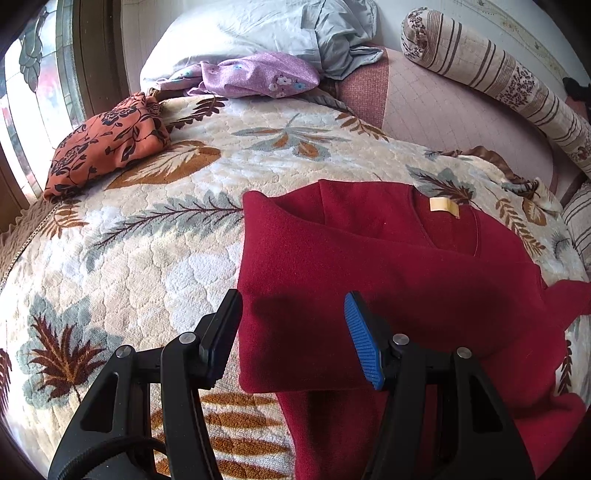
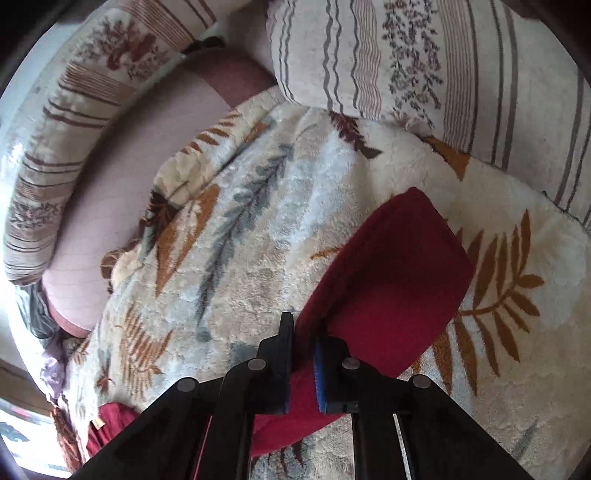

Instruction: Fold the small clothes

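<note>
A dark red sweater (image 1: 388, 258) lies on the leaf-patterned blanket (image 1: 166, 240), its left side folded over the body, a cream neck label (image 1: 444, 206) showing. My left gripper (image 1: 293, 306) is open and empty, hovering over the folded left edge near the hem. In the right wrist view my right gripper (image 2: 303, 332) is shut on the red sweater's sleeve (image 2: 399, 273), which runs forward from between the fingers and rises off the blanket (image 2: 258, 229).
An orange floral garment (image 1: 107, 144) lies folded at the far left by the window. A purple floral cloth (image 1: 255, 74) and a pale blue pillow (image 1: 236, 33) sit at the back. Striped bolsters (image 1: 498, 77) and cushions (image 2: 424, 59) border the bed on the right.
</note>
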